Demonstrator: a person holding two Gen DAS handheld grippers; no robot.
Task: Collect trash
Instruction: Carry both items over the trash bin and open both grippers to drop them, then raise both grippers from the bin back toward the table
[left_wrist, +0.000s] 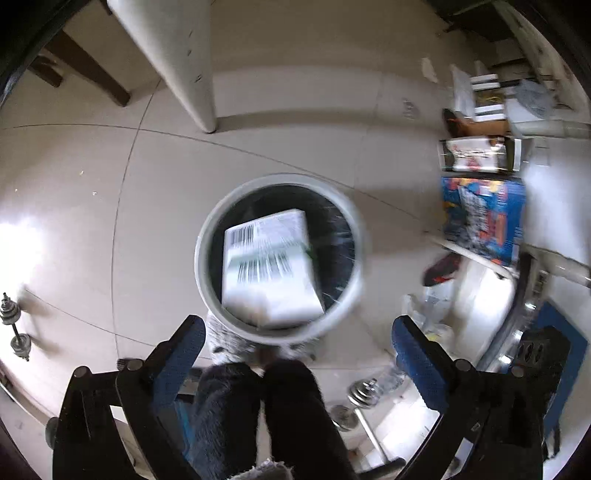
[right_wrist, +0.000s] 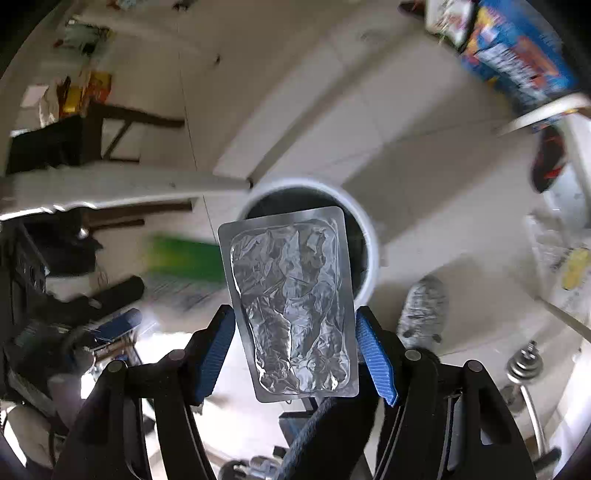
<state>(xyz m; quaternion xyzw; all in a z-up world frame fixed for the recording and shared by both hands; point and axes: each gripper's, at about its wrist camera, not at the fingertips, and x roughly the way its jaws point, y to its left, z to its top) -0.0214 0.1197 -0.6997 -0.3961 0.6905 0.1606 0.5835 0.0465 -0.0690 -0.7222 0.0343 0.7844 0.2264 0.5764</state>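
Note:
A round white trash bin with a dark liner stands on the tiled floor. A white box with barcodes lies in it, blurred by motion. My left gripper is open and empty just above the bin's near rim. In the right wrist view my right gripper is shut on a clear plastic blister tray, held upright in front of the same bin. The tray's edges sit between the blue pads.
A white table leg stands behind the bin. Colourful boxes and clutter lie at the right. Dumbbells sit at the left and near my feet. The person's slippered foot is beside the bin.

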